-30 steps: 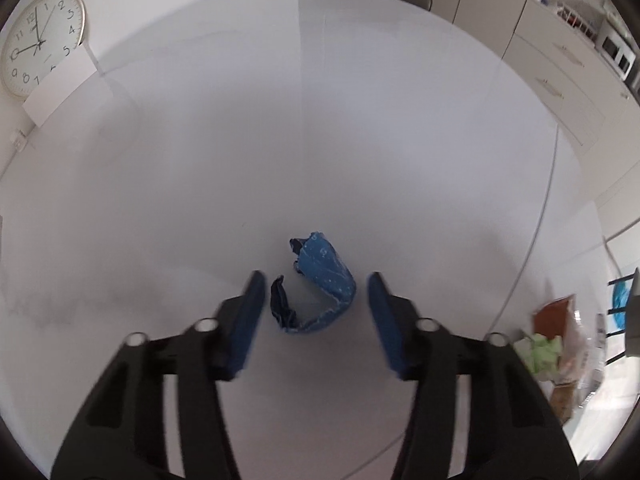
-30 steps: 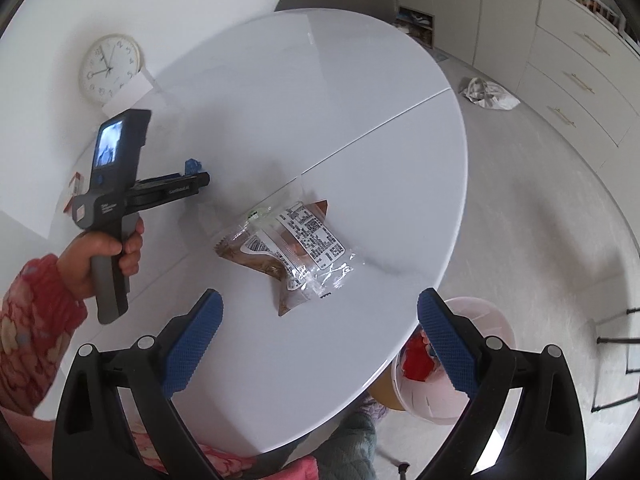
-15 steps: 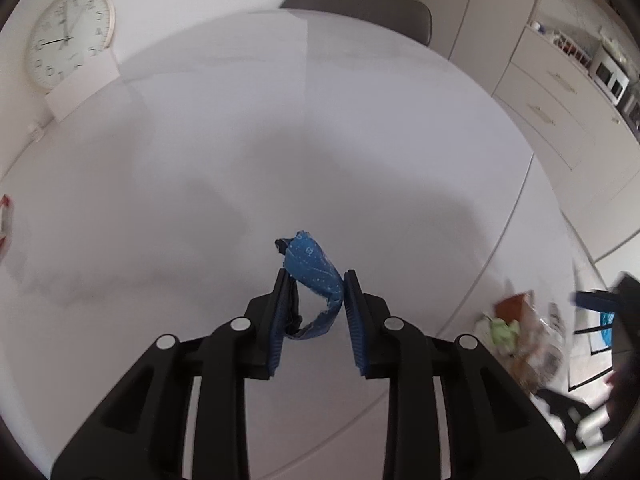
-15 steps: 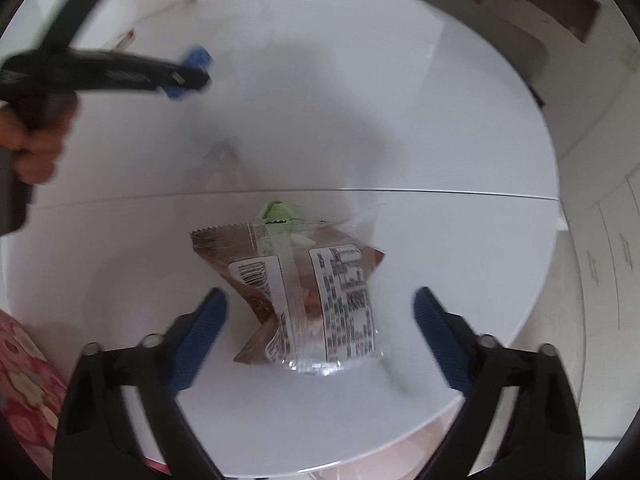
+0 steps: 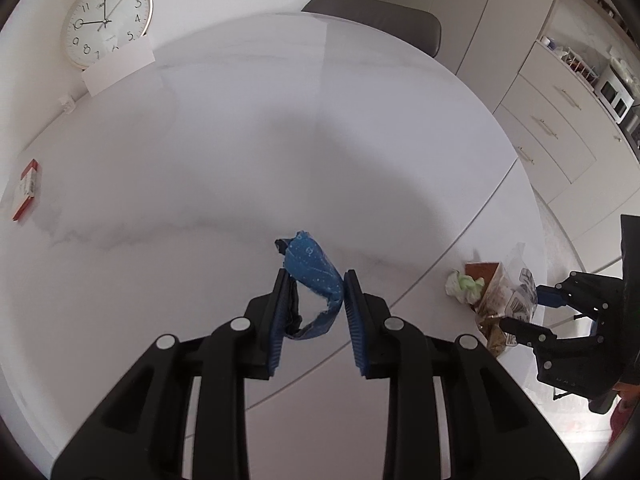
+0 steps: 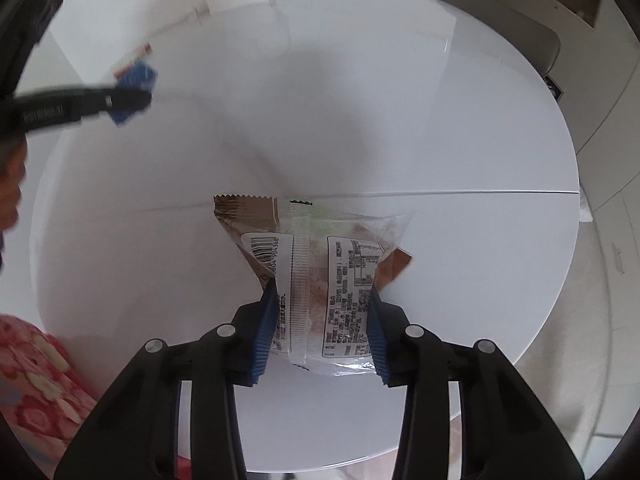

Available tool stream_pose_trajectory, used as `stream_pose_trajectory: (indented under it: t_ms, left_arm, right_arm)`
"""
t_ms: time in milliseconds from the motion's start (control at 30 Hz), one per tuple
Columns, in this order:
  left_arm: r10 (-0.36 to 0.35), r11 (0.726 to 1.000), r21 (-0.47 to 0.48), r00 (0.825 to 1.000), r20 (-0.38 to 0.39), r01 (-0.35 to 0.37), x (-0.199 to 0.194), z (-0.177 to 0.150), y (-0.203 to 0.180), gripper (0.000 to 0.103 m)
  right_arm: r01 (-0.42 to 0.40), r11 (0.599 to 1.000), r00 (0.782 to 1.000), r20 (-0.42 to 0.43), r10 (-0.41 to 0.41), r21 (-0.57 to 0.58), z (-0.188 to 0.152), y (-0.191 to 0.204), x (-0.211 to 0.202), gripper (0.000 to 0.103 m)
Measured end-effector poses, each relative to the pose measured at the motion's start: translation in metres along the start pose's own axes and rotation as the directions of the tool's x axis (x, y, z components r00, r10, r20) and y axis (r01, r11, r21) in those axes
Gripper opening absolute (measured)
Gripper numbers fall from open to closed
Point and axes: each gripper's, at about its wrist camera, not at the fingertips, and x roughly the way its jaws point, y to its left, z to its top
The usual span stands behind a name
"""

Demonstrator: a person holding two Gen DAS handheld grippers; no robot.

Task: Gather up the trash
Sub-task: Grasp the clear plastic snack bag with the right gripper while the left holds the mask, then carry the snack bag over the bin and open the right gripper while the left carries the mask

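In the left wrist view my left gripper (image 5: pixel 313 294) is shut on a crumpled blue wrapper (image 5: pixel 314 272) and holds it above the white round table (image 5: pixel 200 140). In the right wrist view my right gripper (image 6: pixel 322 312) has its jaws closed against the sides of a clear and brown snack packet (image 6: pixel 320 276) that lies on the table (image 6: pixel 440 140). The packet (image 5: pixel 502 300) and right gripper (image 5: pixel 532 308) also show at the right in the left wrist view. The left gripper with the wrapper (image 6: pixel 134 92) shows blurred at the upper left of the right wrist view.
A wall clock (image 5: pixel 106 20) and a white card (image 5: pixel 118 66) stand at the table's far left edge. A red and white box (image 5: pixel 26 188) lies at the left. A grey chair (image 5: pixel 376 28) stands behind the table. Cabinets (image 5: pixel 560 120) line the right.
My left gripper closed on the blue wrapper and lifted it. My right gripper moved down over the snack packet and its jaws closed onto it.
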Motion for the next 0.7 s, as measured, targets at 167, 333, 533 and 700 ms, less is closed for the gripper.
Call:
stream_pose_trajectory:
  t_ms: [167,333,533,700]
  left_arm:
    - [-0.001,1.000,-0.015,1.000,0.027,0.002,-0.021,-0.008,-0.002,0.027]
    - [0.000,1.000,-0.014,0.999,0.049,0.001,-0.040,-0.017,-0.007,0.028]
    - [-0.026,1.000,0.016,0.998,0.063,0.025,-0.057,-0.025,-0.025,0.028]
    - [-0.087,0.996,0.039,0.995,0.053,0.085,-0.065,-0.032,-0.047,0.028]
  right_arm:
    - [-0.071,0.996,0.994,0.092,0.065,0.062,-0.002,0.016,-0.029,0.041]
    - [-0.192,0.970,0.963,0.217,0.158,0.147,-0.017,0.016,-0.070,0.041]
    - [-0.218,0.919,0.933,0.346,0.097,0.329,-0.077,-0.033,-0.133,0.041]
    - [-0.018,0.853,0.969,0.219,-0.113,0.522,-0.156,-0.087,-0.133,0.041]
